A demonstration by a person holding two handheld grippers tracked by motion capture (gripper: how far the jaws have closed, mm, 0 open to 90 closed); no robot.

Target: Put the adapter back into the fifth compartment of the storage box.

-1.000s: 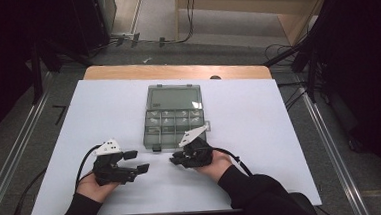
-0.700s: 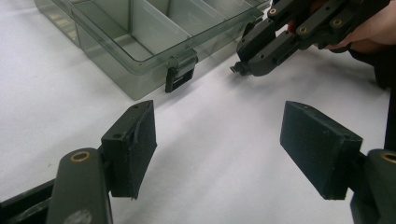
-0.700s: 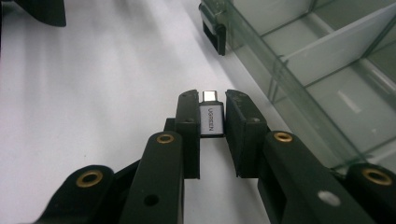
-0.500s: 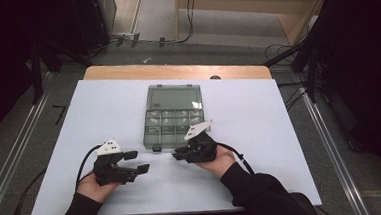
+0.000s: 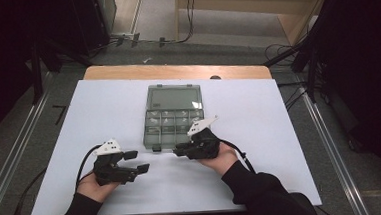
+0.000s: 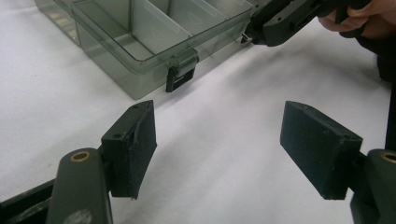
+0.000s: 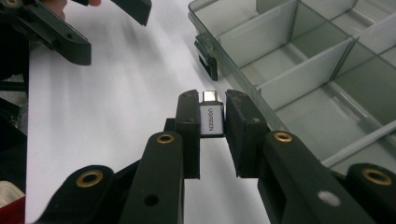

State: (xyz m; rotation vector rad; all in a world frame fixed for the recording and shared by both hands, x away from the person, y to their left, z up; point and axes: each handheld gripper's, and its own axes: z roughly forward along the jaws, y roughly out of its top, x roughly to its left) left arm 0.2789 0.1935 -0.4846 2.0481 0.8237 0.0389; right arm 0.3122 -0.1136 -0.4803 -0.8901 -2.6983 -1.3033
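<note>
Right gripper view shows a small silver USB-C adapter (image 7: 211,119), printed UGREEN, pinched between the right gripper's (image 7: 212,122) two black pads, its plug tip poking out forward just beside the near wall of the clear compartment box (image 7: 299,70). By its look it is light, rigid metal with smooth, slippery flanks, so the flat sides now clamped seem the sound place to hold it; a pinch on the plug tip would likely slip or strain it. The box lies open on the white table (image 5: 259,113), its lid folded back, a black latch (image 6: 180,77) on its front wall. In the high view the left gripper (image 5: 136,162) sits near the box's front-left corner, jaws spread wide with nothing between them.
</note>
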